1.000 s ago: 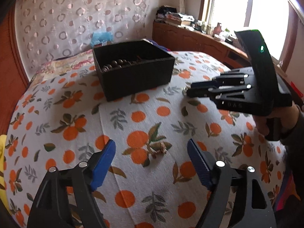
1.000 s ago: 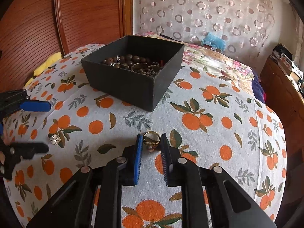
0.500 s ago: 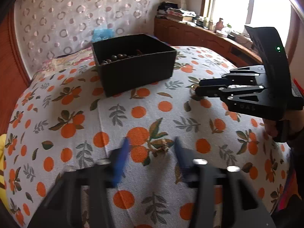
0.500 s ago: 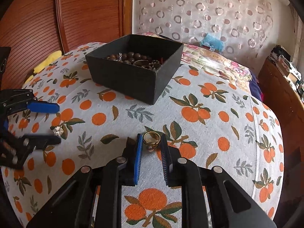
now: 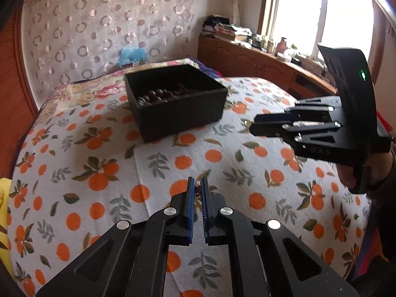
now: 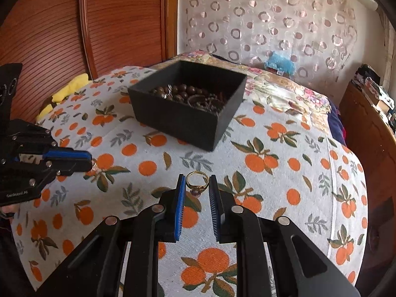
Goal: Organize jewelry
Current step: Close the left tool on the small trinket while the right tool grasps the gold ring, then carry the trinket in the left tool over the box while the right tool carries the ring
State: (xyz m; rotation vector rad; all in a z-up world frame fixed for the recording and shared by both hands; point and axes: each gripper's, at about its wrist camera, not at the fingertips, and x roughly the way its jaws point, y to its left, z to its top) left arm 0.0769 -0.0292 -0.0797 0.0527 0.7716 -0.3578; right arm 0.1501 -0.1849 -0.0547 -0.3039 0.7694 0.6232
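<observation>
Jaws clamp jewelry; black box [image 5: 178,109] well apart.

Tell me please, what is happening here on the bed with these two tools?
A person is tidying jewelry with two handheld grippers. The left gripper is shut on a small silvery piece. The right gripper holds a gold ring between its pads. Both are held above the orange-print bedspread, near the black box that already holds beads.
</observation>
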